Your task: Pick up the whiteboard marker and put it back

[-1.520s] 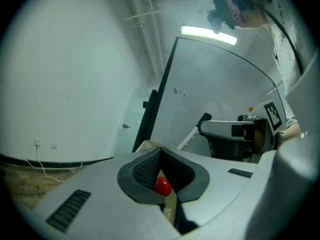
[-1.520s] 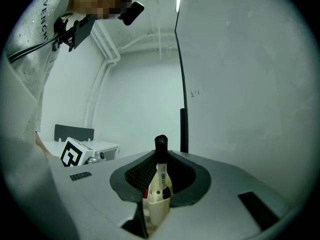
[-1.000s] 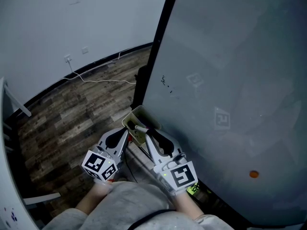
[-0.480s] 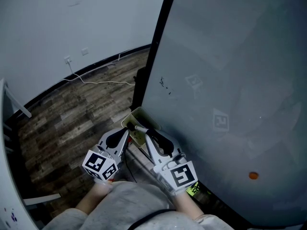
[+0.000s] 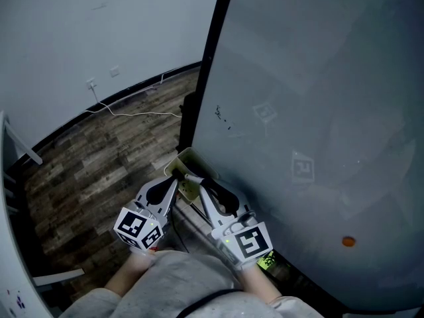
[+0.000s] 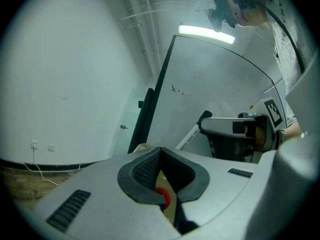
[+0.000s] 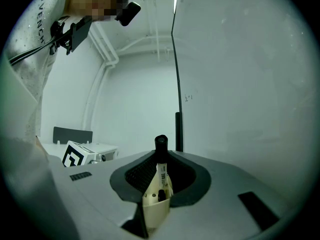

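Note:
A white whiteboard marker [image 5: 193,177] with a black cap [image 7: 160,142] sits between the jaws of my right gripper [image 5: 201,181], which is shut on it. In the right gripper view the marker [image 7: 162,173] points up and away, over a beige holder [image 7: 156,209]. That beige holder [image 5: 184,163] hangs at the lower left corner of the whiteboard [image 5: 318,111]. My left gripper [image 5: 173,179] is beside it on the left, its pads [image 6: 150,166] meeting; a red spot [image 6: 162,197] shows below them. From the left gripper view the marker [image 6: 190,136] sticks out of the right gripper [image 6: 206,126].
The whiteboard's black frame [image 5: 205,65] rises just behind the holder. An orange magnet [image 5: 348,242] and small scribbles [image 5: 222,114] are on the board. A wood floor [image 5: 99,158] with a white cable [image 5: 142,112] lies to the left, below a pale wall.
The head view has shifted slightly, so the board sits a little further left. Both grippers and the marker stay where they were.

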Demonstrator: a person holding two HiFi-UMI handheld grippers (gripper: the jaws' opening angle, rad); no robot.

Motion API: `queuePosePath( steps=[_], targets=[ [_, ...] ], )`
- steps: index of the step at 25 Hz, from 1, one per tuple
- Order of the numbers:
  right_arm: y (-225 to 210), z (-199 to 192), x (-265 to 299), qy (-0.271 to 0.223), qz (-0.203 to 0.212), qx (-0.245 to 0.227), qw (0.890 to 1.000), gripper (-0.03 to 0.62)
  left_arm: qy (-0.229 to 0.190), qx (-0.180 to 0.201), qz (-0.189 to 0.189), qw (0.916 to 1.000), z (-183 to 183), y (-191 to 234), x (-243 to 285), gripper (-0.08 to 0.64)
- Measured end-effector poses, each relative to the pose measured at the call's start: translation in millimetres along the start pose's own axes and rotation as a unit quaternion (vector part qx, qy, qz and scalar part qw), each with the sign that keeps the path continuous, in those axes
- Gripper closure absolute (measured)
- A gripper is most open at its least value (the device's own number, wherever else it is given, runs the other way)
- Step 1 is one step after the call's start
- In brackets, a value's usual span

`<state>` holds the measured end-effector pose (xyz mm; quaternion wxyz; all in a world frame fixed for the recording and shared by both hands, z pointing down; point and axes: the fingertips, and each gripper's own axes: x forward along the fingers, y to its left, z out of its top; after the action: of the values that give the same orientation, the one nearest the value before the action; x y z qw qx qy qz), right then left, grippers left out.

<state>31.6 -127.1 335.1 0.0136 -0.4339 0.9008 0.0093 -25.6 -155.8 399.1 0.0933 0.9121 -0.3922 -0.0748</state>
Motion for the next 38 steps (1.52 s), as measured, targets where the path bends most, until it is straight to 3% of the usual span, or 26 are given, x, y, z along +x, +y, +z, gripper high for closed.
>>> queuePosePath(
  steps=[17, 28, 38],
  targets=[
    [6, -7, -6, 0.017, -0.002, 0.009, 1.000, 0.517, -0.014, -0.003, -0.003, 0.9999, 0, -2, -11, 0.545],
    [8, -15, -1, 0.015, 0.003, 0.018, 1.000, 0.517, 0.002, -0.006, -0.005, 1.0000, -1, -3, -12, 0.545],
    [3, -33, -1, 0.060, -0.016, 0.025, 0.998, 0.517, 0.010, -0.007, -0.010, 0.9999, -8, -3, -12, 0.545]
  ],
)
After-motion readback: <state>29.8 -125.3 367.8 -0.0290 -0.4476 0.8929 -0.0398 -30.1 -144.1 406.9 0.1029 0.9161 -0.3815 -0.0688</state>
